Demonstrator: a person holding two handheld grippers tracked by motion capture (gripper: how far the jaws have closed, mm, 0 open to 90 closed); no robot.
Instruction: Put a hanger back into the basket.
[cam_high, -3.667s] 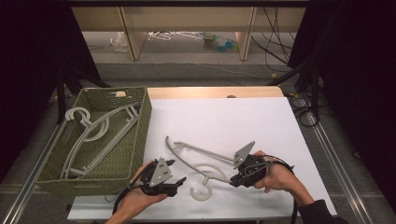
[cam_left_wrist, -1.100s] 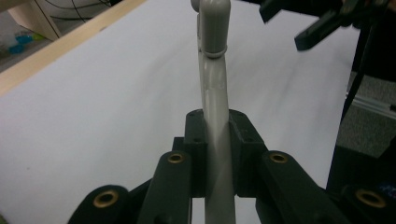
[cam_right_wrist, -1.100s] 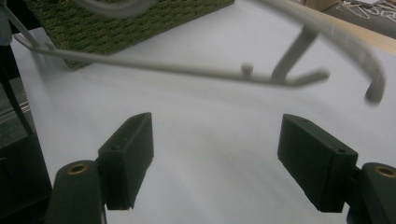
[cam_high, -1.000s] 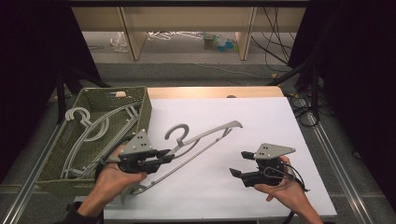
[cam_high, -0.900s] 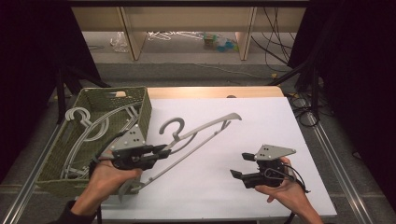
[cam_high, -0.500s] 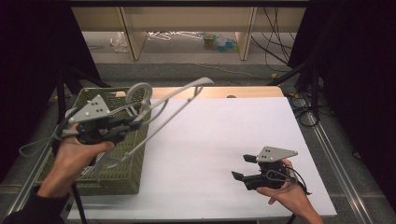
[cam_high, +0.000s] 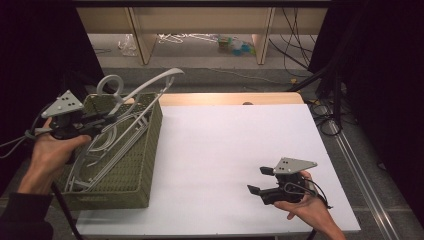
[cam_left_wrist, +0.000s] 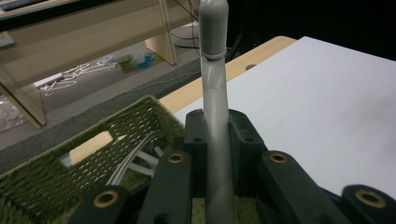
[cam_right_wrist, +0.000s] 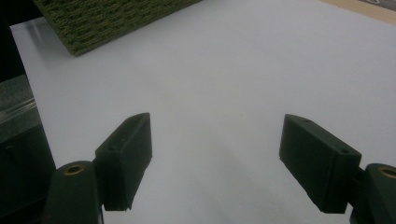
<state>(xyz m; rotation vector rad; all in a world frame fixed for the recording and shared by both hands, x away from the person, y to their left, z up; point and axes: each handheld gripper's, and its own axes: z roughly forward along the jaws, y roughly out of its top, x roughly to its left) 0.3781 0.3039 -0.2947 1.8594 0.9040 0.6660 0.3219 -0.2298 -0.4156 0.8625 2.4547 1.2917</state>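
A: From the high view, where is the grey plastic hanger (cam_high: 131, 102)?

B: Clamped in the left gripper (cam_high: 102, 120), which hangs over the green woven basket (cam_high: 130, 170). Its long axis runs forward and up from the jaws, with the hook (cam_high: 111, 86) raised above the basket's far rim. More hangers (cam_high: 95, 150) lie below the gripper, inside the basket.

A: And the left gripper view?

B: The 2 jaws are clenched on the hanger's arm (cam_left_wrist: 215, 121), which rises straight ahead between them; the basket's rim (cam_left_wrist: 93, 135) sits just below and left.

A: So what does the drop turn on?

B: I judge the hanger must tilt down so its length lies along the basket. The left hand (cam_high: 50, 152) is the nearer 1, wrist about level.

A: The right gripper view?

B: The right gripper (cam_right_wrist: 215, 154) stands released, nothing between its jaws, over the white tabletop (cam_right_wrist: 224, 70), well apart from the basket corner (cam_right_wrist: 93, 18). In the high view it (cam_high: 261, 181) rests low in the right hand (cam_high: 310, 207).
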